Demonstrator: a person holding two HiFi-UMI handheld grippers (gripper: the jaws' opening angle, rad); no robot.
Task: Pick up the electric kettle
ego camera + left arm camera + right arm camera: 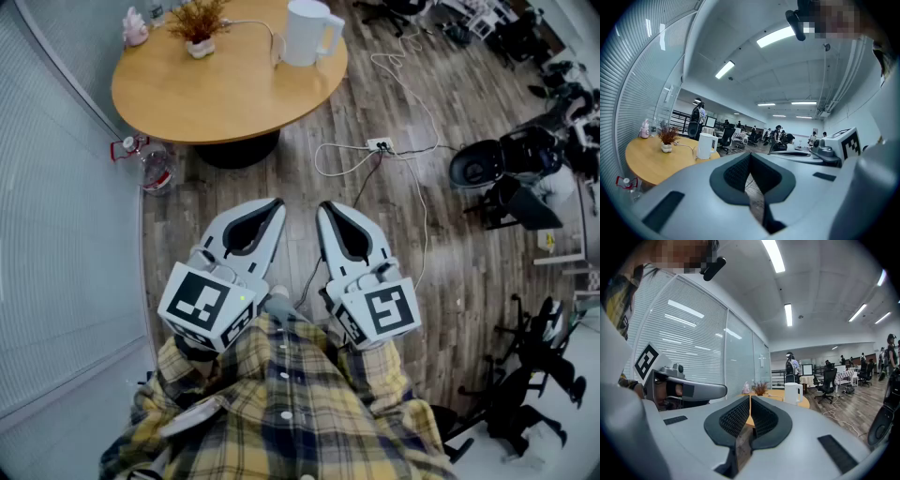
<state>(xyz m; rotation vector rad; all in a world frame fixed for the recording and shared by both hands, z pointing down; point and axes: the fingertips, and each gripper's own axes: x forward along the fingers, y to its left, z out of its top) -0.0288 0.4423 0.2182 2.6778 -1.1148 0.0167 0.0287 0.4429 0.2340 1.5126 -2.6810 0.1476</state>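
Note:
The white electric kettle point(309, 33) stands near the right edge of the round wooden table point(216, 94), with its cord trailing left across the top. It is small and distant in the left gripper view point(706, 146) and in the right gripper view point(793, 393). My left gripper point(275, 204) and right gripper point(326, 208) are held side by side close to the person's plaid shirt, well short of the table and pointing toward it. In each gripper view the pads meet at the tips, the left gripper point(750, 154) and the right gripper point(750, 398) both shut on nothing.
A small potted plant point(199, 23) and a pink object point(136, 28) sit on the table's far side. A water bottle point(155, 167) stands on the floor by the glass wall at left. A power strip point(380, 145) with loose cables lies on the floor; office chairs point(506, 164) crowd the right.

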